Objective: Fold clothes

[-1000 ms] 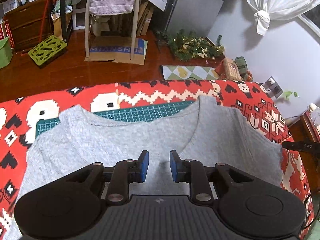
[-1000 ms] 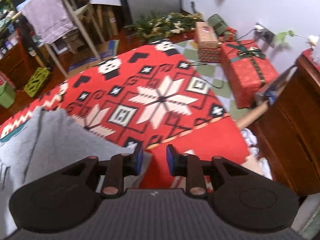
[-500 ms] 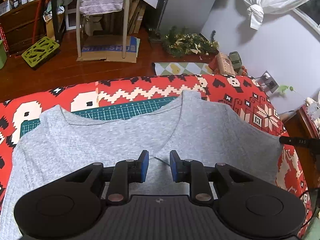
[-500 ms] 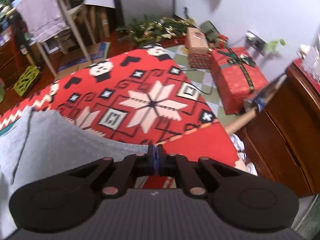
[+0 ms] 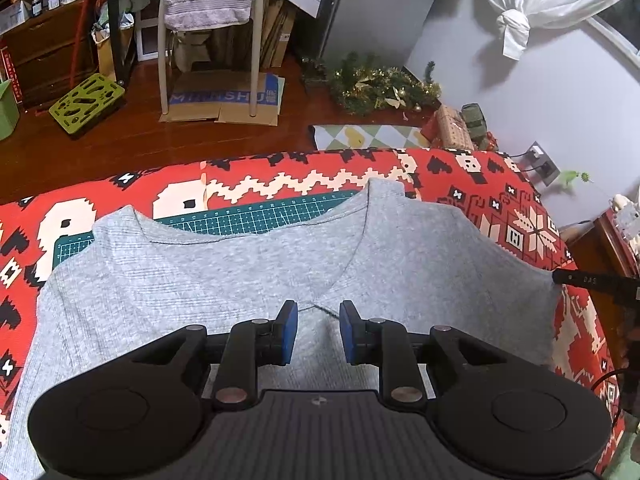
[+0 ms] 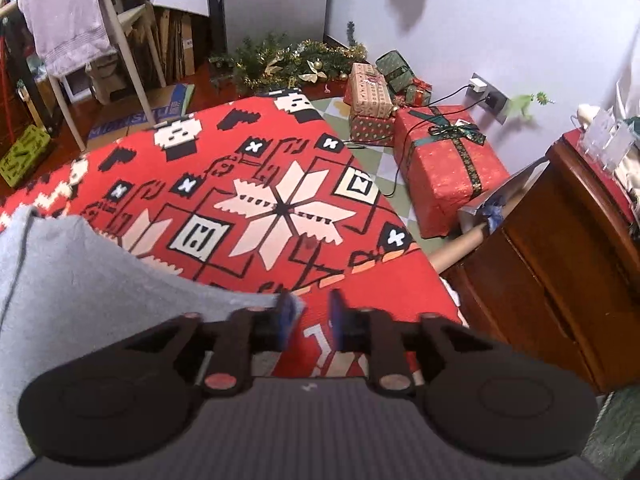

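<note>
Left wrist view: the grey shirt [image 5: 248, 272] lies spread over the green cutting mat [image 5: 256, 216] and the red patterned table [image 5: 500, 200], neckline at the far side. The left gripper [image 5: 318, 332] hovers over its middle, fingers spread and empty, probably placed to take cloth for a fold.

Right wrist view: the right gripper [image 6: 308, 324] sits at the shirt's right edge, fingers parted; the cloth corner touches the left finger [image 6: 285, 316] without being pinched.
</note>
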### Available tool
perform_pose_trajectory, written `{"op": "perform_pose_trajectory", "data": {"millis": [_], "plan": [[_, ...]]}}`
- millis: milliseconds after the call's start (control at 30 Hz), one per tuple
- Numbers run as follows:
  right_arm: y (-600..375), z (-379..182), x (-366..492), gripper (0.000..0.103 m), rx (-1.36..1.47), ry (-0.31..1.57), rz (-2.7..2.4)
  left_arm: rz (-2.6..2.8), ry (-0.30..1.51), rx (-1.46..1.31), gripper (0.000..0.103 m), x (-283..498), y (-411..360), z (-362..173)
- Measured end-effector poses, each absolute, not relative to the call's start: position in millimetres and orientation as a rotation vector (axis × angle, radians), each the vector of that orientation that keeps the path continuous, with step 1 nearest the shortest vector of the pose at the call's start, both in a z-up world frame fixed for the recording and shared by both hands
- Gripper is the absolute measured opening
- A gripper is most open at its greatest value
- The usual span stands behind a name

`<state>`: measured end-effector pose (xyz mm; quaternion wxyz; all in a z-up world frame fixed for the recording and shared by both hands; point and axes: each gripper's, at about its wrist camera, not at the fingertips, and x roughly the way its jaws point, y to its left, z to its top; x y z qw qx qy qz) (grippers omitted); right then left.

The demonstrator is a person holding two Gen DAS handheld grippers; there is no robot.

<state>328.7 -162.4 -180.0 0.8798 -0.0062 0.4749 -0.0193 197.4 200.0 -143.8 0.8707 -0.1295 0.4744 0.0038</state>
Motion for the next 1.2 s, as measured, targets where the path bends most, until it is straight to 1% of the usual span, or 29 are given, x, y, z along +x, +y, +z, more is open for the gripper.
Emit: {"op": "perform_pose_trajectory", "data": {"millis": [133, 333, 433, 633, 667, 733, 767, 1000, 1200], "plan": [[-174, -167, 316, 0.027, 0.063, 0.975, -0.050, 0.013, 0.995, -0.277, 0.022, 193, 202, -141], [-177, -156, 270, 0.027, 0.211, 1.048, -0.015, 0.017, 0.999, -0.295, 0.022, 183, 204, -134], [-160, -161, 253, 0.027, 0.218, 1.086, 0.028, 0.018, 1.003, -0.302, 0.022, 177, 206, -131], [-141, -173, 258, 0.026, 0.236, 1.106, 0.034, 0.002, 1.010, -0.250, 0.022, 167, 204, -127], [-139, -174, 260, 0.025, 0.226, 1.111, 0.032, -0.002, 1.014, -0.243, 0.022, 166, 204, -128], [-138, -177, 263, 0.004, 0.217, 1.126, 0.015, -0.005, 1.019, -0.241, 0.022, 164, 205, -128], [-139, -177, 264, 0.002, 0.219, 1.129, 0.004, -0.003, 1.019, -0.241, 0.022, 162, 205, -128], [-154, -177, 261, 0.000, 0.221, 1.149, -0.057, 0.030, 1.020, -0.253, 0.022, 151, 213, -124], [-154, -176, 259, 0.002, 0.177, 1.152, -0.031, 0.108, 1.011, -0.304, 0.022, 131, 232, -124]]}}
